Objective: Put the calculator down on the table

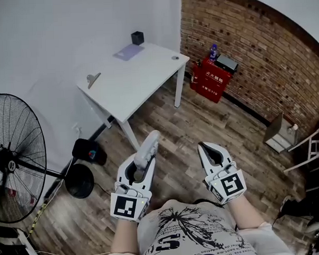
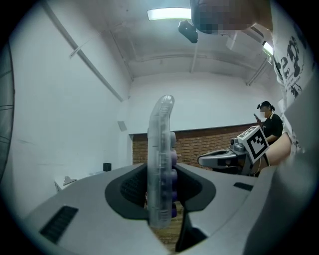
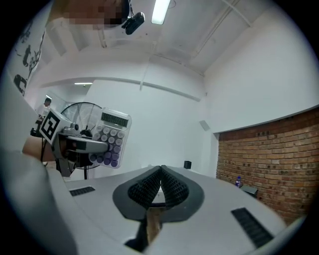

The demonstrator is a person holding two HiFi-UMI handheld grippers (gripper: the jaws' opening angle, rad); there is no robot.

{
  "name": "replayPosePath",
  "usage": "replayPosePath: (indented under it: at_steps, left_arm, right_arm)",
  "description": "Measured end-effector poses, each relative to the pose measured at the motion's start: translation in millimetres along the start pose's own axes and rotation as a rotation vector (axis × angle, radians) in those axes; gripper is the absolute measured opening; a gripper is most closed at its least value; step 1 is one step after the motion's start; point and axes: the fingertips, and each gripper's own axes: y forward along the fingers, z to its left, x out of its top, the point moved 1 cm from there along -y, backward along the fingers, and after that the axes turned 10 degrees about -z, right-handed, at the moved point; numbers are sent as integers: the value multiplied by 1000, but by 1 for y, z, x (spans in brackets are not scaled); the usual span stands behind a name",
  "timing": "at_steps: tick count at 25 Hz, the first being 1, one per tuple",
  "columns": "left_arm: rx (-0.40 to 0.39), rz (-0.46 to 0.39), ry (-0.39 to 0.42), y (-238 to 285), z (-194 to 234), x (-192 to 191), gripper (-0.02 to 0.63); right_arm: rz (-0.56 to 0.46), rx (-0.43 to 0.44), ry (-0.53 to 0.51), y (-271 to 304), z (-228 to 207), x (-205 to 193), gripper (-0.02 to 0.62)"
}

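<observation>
Okay, standing fan (image 1: 13,157) sits far left on the floor, clear of our route as far as we can judge. White table (image 1: 121,94) is ahead, left of centre and well apart from us. A clip (image 1: 93,78), a purple pad (image 1: 128,51) and a black cube (image 1: 137,37) sit toward its far side, so the near half is bare; we'd take that as the drop zone. Left gripper (image 1: 141,163) is clamped on the calculator (image 1: 149,143): pads pinch its lower part across the thickness, so it stands on edge between the jaws, keys facing our right, top end poking forward. Secure for carrying, but we reckon it needs tipping flat before letting go. Calculator is in the air over the wood floor, not at the table; put-down not yet begun. Right gripper (image 1: 210,151) is empty, jaws closed pad to pad, level, near the left one and likely idle since one hand can do this. Red box (image 1: 210,77) sits against the brick wall (image 1: 261,46) at right, irrelevant to us.
</observation>
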Motion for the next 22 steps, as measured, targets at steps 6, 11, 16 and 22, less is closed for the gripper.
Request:
replayPosePath:
  at_steps: [6, 11, 16, 22]
  left_arm:
    - [35, -14, -42, 36, 20, -11, 140]
    - [61, 44, -17, 67, 54, -40, 140]
    - [155, 54, 3, 129, 78, -66, 140]
    - [303, 56, 14, 235, 106, -80, 140]
  right_arm:
    - [30, -22, 21, 33, -36, -20, 14]
    - [41, 25, 45, 86, -63, -46, 15]
    - [30, 115, 46, 147, -118, -75, 15]
    - [7, 254, 77, 240, -212, -89, 15]
